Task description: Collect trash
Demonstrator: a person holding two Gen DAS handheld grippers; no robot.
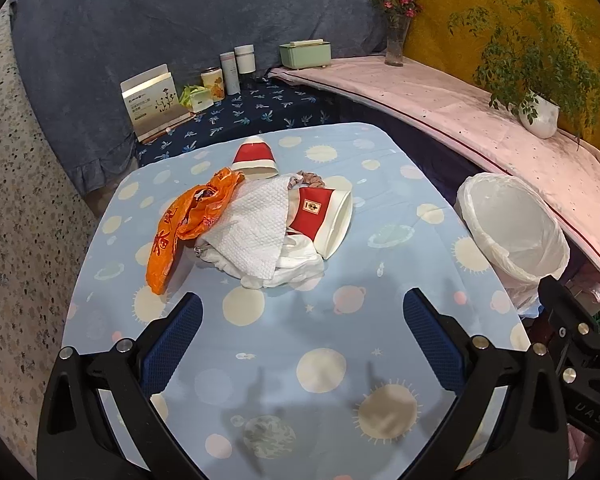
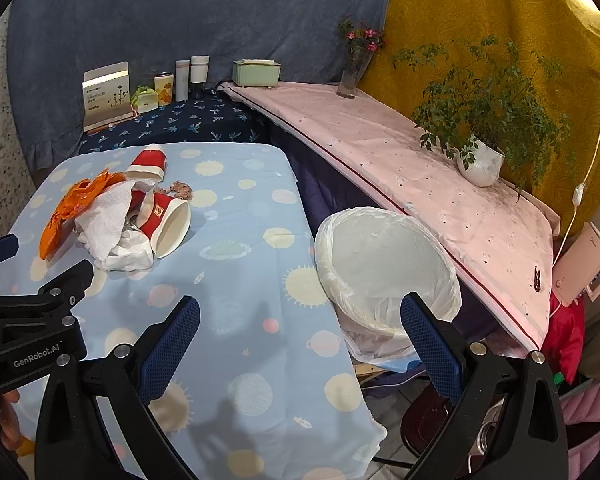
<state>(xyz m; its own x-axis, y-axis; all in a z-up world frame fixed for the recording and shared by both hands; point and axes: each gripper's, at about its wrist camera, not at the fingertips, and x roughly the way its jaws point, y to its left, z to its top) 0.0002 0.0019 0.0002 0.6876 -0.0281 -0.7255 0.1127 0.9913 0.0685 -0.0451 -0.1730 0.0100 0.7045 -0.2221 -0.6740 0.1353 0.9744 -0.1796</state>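
A heap of trash lies mid-table: an orange plastic bag (image 1: 180,232), a white paper towel (image 1: 252,228), a crumpled white bag (image 1: 292,268) and a tipped red-and-white paper cup (image 1: 324,220). A second red-and-white cup (image 1: 256,156) lies behind it. The heap also shows in the right wrist view, with the cup (image 2: 168,220) and the towel (image 2: 108,216). A bin lined with a white bag (image 1: 516,228) (image 2: 384,272) stands off the table's right edge. My left gripper (image 1: 302,320) is open, short of the heap. My right gripper (image 2: 300,324) is open, above the table's right edge near the bin.
The table wears a light blue planet-print cloth (image 1: 300,360). Behind it, boxes, tins and bottles (image 1: 228,72) stand on a dark blue cloth. A pink-covered shelf (image 2: 420,168) at right carries a vase (image 2: 352,68) and a potted plant (image 2: 480,160).
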